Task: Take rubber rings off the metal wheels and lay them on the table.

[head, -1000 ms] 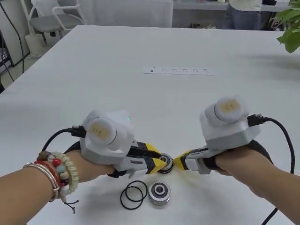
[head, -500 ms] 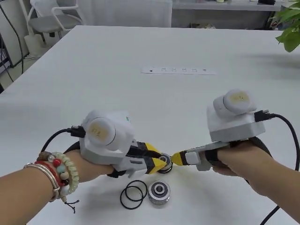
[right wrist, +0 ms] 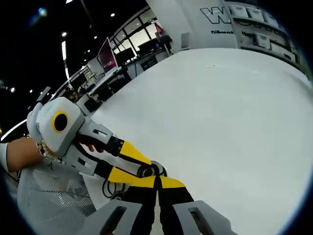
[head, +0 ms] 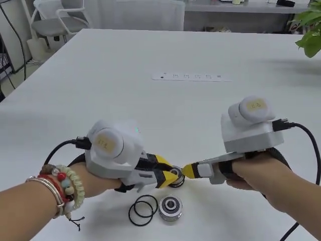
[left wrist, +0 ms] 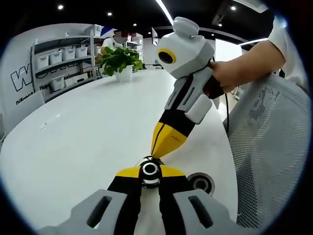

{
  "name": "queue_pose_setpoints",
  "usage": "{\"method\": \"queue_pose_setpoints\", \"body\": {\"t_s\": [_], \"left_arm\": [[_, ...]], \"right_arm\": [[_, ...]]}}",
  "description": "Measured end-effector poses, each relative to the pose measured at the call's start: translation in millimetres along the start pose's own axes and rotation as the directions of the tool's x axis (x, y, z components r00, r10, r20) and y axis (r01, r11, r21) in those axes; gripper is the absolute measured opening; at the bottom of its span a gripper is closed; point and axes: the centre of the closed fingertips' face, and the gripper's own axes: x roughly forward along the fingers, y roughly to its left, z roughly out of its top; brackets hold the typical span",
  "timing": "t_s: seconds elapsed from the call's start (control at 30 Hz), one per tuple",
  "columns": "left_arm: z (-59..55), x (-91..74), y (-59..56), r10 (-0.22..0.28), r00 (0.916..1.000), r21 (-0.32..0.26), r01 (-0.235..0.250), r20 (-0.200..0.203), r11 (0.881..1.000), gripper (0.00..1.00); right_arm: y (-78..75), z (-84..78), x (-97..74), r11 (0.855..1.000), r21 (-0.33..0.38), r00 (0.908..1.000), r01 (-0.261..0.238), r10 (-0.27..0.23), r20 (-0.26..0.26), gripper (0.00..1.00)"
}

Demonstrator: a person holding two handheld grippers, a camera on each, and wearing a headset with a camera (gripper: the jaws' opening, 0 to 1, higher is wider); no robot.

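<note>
My left gripper (head: pixel 172 177) is shut on a small metal wheel (head: pixel 176 175), held just above the white table (head: pixel 165 110). My right gripper (head: pixel 185 171) comes in from the right, its yellow jaws shut with the tips against the wheel's rim. The left gripper view has the held wheel (left wrist: pixel 149 170) between the yellow jaws and the right gripper (left wrist: pixel 155 152) pointing down at it. Whether a rubber ring is pinched is hidden. Two black rubber rings (head: pixel 142 208) lie on the table next to a second metal wheel (head: pixel 170 207), just in front of the grippers.
A white power strip (head: pixel 192 76) lies mid-table, further away. A plant (head: pixel 311 35) stands at the far right, chairs (head: pixel 55 20) beyond the far left corner. A black cable (head: pixel 307 145) trails from the right gripper. A mesh chair back (left wrist: pixel 274 147) is close behind.
The right gripper's body has risen and shifted a little to the right, while its tips stay at the wheel. The left gripper and the things on the table have hardly moved.
</note>
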Motion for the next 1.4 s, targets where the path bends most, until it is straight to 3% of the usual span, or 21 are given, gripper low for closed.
{"method": "queue_pose_setpoints", "body": {"t_s": [0.73, 0.83, 0.87, 0.9, 0.93, 0.97, 1.1, 1.4], "left_arm": [[0.5, 0.3, -0.2, -0.003, 1.0, 0.003, 0.003, 0.006, 1.0, 0.08], [0.7, 0.6, 0.3, -0.001, 1.0, 0.002, 0.001, 0.007, 1.0, 0.08], [1.0, 0.9, 0.6, 0.001, 1.0, 0.0, -0.001, 0.008, 1.0, 0.08], [1.4, 1.2, 0.8, 0.003, 1.0, 0.0, -0.003, 0.009, 1.0, 0.08], [1.3, 1.3, 1.1, 0.006, 0.9999, -0.003, -0.006, 0.009, 1.0, 0.08], [1.4, 1.3, 1.0, 0.006, 0.9999, -0.003, -0.006, 0.009, 1.0, 0.08], [1.5, 1.2, 0.9, 0.01, 0.9999, -0.018, -0.01, 0.008, 1.0, 0.08], [3.0, 2.4, 0.5, 0.012, 0.9984, -0.026, -0.014, -0.055, 1.0, 0.08]], "right_arm": [[6.1, 4.4, -0.7, 0.999, -0.044, 1.0, -0.01, 0.01, 0.002, 0.0], [15.4, 9.7, -0.3, 0.998, -0.03, 0.9982, -0.055, 0.056, 0.023, 0.0], [25.7, 22.9, -0.8, 0.995, -0.028, 0.9905, -0.101, 0.103, 0.091, 0.0], [27.1, 25.0, -2.6, 0.995, -0.01, 0.9909, -0.099, 0.1, 0.09, 0.0], [16.4, 18.8, -2.2, 0.998, -0.052, 0.9989, -0.021, 0.023, 0.04, 0.0], [15.8, 20.5, -1.4, 0.996, -0.085, 0.9985, -0.014, 0.019, 0.052, 0.0], [13.0, 12.3, 0.9, 0.998, -0.059, 0.9991, -0.028, 0.03, 0.031, 0.0], [1.5, 4.1, 4.1, 0.999, -0.042, 0.9998, 0.02, -0.02, -0.002, 0.0]]}}
